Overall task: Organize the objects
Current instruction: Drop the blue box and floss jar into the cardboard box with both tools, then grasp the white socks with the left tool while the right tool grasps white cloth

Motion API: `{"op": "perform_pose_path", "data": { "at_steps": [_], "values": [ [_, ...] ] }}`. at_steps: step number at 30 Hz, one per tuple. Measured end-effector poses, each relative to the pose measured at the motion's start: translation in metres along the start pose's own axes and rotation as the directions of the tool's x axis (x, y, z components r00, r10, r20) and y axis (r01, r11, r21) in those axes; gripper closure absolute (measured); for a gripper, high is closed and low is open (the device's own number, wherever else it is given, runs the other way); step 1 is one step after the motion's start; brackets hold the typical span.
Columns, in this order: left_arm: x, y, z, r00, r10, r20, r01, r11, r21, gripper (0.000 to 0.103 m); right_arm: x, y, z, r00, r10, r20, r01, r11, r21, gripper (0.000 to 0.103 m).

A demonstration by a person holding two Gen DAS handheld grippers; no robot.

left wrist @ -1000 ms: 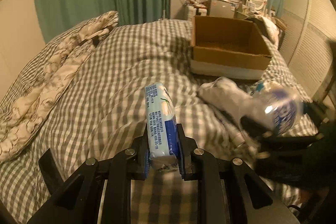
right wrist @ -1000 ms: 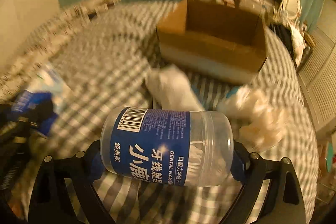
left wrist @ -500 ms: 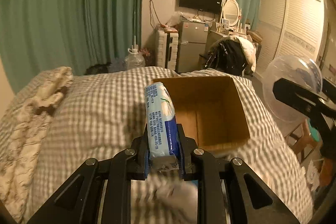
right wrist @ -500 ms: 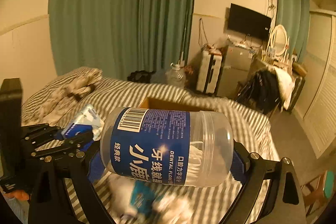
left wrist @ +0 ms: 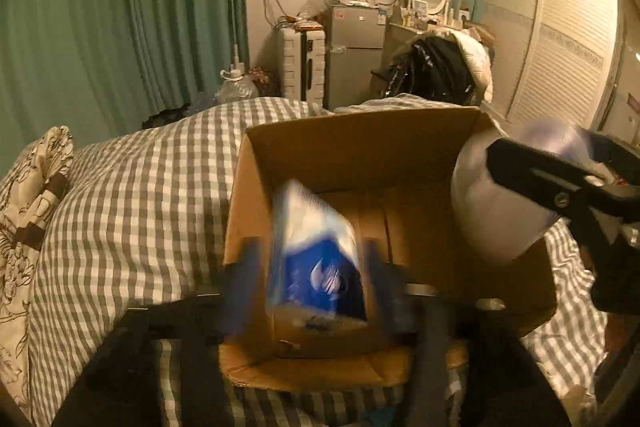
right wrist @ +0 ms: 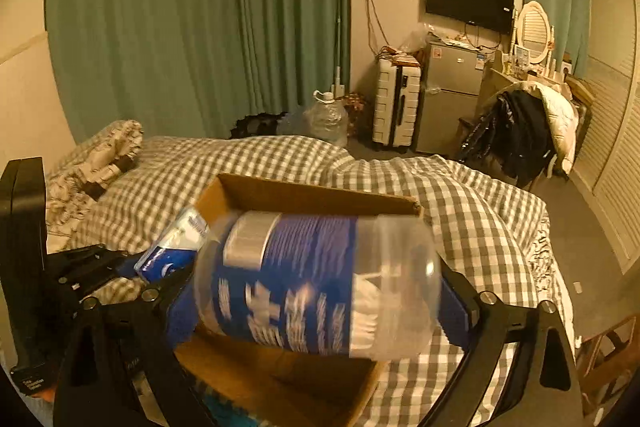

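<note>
The grey-and-white checked bed (left wrist: 132, 195) carries the open brown cardboard box (left wrist: 360, 155), which now fills both views after lying farther off one second ago. Both tools have moved above it. The right tool (right wrist: 320, 291) pinches the clear plastic dental-floss jar with blue label (right wrist: 316, 287) over the box. The left tool (left wrist: 312, 279) has spread; the blue-and-white tissue pack (left wrist: 316, 259) tilts loose between its fingers, apparently dropping into the box.
</note>
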State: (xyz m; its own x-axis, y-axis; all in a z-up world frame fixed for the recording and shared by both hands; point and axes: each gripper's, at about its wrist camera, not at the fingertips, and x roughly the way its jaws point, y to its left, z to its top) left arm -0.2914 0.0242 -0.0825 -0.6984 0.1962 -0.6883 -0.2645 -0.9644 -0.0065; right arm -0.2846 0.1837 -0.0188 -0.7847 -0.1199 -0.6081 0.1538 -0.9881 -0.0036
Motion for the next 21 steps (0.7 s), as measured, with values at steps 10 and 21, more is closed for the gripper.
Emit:
{"op": "perform_pose_path", "data": {
  "at_steps": [10,21],
  "values": [
    [-0.079,0.0,-0.007,0.996,0.081,0.045,-0.08,0.997,-0.022,0.02,-0.08,-0.004,0.005,0.995,-0.035,0.096,0.04,0.998,-0.049,0.0],
    [-0.163,-0.016,-0.056,0.97,0.241,0.042,-0.237,0.968,-0.086,0.019,-0.186,0.008,-0.022,0.991,-0.073,0.113,0.091,0.982,-0.167,0.0]
  ]
}}
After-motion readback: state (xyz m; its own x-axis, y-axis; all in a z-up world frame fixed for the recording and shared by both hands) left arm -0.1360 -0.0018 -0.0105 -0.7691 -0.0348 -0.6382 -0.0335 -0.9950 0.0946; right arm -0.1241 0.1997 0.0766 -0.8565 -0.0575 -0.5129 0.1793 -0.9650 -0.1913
